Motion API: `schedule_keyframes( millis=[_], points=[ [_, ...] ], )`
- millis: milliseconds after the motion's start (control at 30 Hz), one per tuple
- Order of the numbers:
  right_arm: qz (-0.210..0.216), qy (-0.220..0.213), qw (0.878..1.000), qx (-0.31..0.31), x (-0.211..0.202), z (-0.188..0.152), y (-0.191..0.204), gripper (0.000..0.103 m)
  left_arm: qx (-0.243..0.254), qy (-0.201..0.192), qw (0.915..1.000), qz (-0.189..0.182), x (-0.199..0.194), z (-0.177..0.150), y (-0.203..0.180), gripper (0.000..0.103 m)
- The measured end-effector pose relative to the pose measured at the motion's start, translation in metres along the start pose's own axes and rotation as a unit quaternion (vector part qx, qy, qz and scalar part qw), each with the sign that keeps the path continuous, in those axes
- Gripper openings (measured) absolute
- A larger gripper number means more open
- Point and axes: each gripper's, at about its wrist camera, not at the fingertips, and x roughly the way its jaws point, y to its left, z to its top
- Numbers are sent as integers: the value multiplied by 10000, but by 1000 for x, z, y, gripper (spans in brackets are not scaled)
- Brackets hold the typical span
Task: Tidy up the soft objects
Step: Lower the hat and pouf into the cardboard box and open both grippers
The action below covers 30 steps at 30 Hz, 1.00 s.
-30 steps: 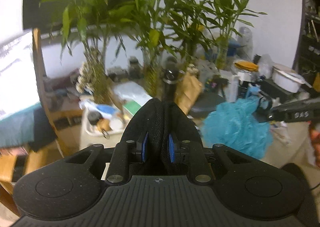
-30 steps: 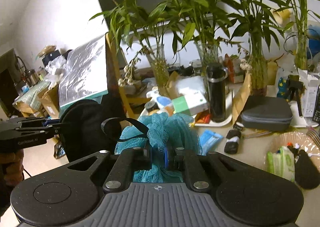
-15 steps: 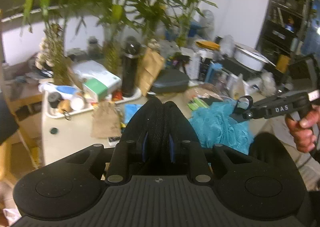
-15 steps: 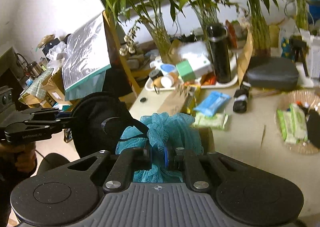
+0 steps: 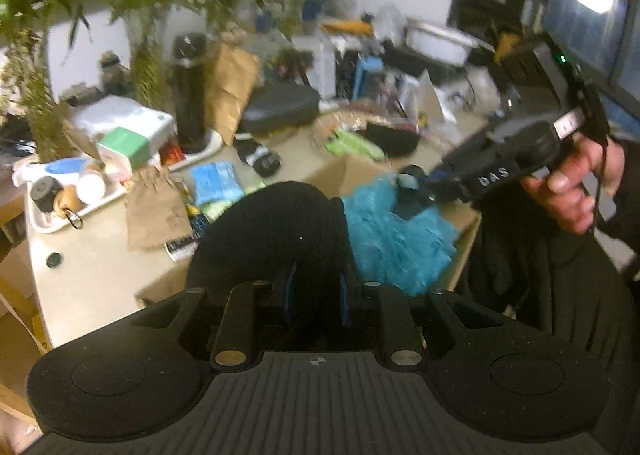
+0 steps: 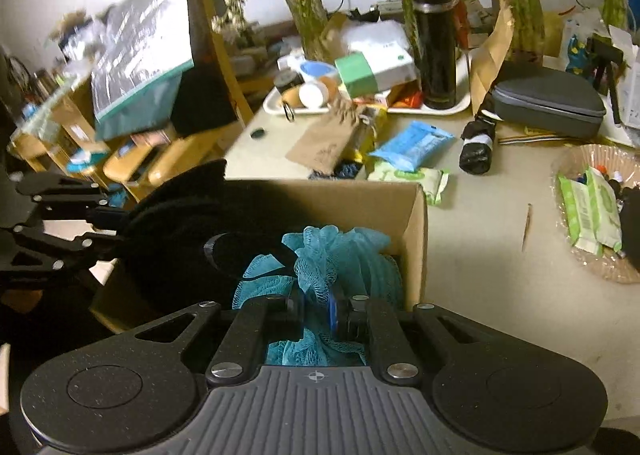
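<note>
Both hands have sunk toward the cardboard box: left gripper clamps the black knit hat, right gripper pinches the blue bath pouf, neither released yet.

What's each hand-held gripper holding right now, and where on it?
Left hand-held gripper: shut on the black fabric item, pinched at its near edge. Right hand-held gripper: shut on the blue mesh pouf, gripped in its bunched netting, over the cardboard box.

The open brown cardboard box stands at the near edge of the cluttered pale table. Behind the box lie a flat blue wipes packet and a tall black flask. Right of the box sits a shallow woven basket.
</note>
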Motion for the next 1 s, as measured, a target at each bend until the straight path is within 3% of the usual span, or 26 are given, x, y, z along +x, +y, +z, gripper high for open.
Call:
schedule_keyframes(
  millis=[200, 300, 367, 467, 533, 567, 767, 900, 1000],
  points=[
    [-276, 314, 9989, -224, 28, -5, 10, 15, 83, 712, 9974, 15, 27, -5, -7, 27],
    [-293, 472, 9978, -370, 40, -8, 15, 24, 87, 1321, 9912, 88, 48, -11, -9, 31],
    [-197, 489, 9973, -504, 43, -10, 20, 36, -80, 1382, 9904, -46, 51, -16, -5, 40],
    [-67, 428, 9964, -724, 40, -12, 28, 62, -249, 1208, 9923, 138, 40, -15, -3, 51],
    [-3, 281, 9957, -887, 32, -13, 36, 96, -344, 992, 9942, 220, 25, -13, -2, 64],
    [-3, 154, 9950, -986, 27, -13, 39, 100, -421, 884, 9949, 258, 18, -12, -2, 68],
    [43, -470, 9915, -1212, 0, -6, 41, 103, -649, 255, 9961, 548, -18, -2, -12, 69],
    [-313, -804, 9904, -1084, -12, -1, 27, 103, -860, -146, 9890, 1193, -38, 0, -11, 69],
    [-591, -806, 9917, -805, -11, 1, 9, 103, -935, -117, 9737, 2074, -39, -2, -4, 70]
  ],
)
